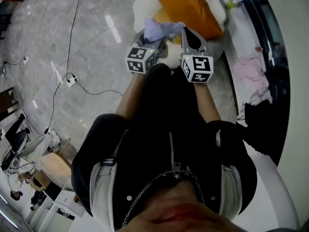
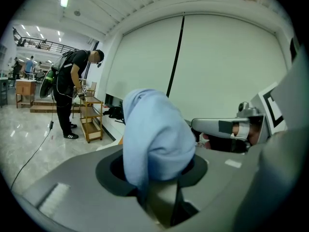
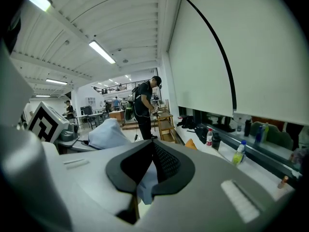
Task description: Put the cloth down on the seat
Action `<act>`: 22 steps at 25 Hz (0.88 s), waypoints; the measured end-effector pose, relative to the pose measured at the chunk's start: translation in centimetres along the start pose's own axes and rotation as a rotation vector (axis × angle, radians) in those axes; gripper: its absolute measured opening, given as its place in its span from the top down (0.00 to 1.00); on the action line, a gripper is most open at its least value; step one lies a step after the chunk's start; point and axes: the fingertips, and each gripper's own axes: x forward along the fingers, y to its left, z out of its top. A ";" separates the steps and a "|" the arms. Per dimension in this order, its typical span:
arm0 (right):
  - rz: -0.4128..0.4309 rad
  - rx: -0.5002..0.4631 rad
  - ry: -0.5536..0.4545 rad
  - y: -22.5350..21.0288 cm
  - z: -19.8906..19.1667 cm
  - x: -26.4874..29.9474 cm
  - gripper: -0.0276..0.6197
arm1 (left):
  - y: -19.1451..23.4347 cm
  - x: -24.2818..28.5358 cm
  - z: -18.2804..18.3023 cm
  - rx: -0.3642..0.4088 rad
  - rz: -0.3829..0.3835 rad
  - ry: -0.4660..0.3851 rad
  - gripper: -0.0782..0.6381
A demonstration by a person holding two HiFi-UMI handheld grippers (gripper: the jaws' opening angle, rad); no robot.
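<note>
A pale blue cloth [image 1: 161,29] hangs bunched between my two grippers, above the near edge of an armchair with a white seat [image 1: 144,5] and an orange cushion [image 1: 189,5]. My left gripper [image 1: 150,38] is shut on a thick fold of the cloth [image 2: 155,134], which rises out of its jaws [image 2: 155,178]. My right gripper [image 1: 189,36] is shut on a thin corner of the cloth [image 3: 146,187], pinched between its black pads [image 3: 166,164]. Both grippers sit close together, side by side, and each appears in the other's view.
A person in black [image 2: 72,91] stands at a wooden shelf cart [image 2: 91,119] across the room. A cable and power strip [image 1: 71,79] lie on the marble floor at left. Bottles [image 3: 239,153] stand on the window ledge, and a pink cloth [image 1: 251,70] lies at right.
</note>
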 end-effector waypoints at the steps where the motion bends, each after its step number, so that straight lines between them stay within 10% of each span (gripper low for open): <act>1: 0.001 0.004 0.004 -0.2 -1.2 0.7 0.95 | 0.5 0.7 -0.7 0.004 -0.001 -0.003 0.65; 22: 0.048 0.004 -0.078 -2.1 -18.4 12.9 0.95 | 12.7 11.9 -14.3 0.064 0.040 -0.086 0.65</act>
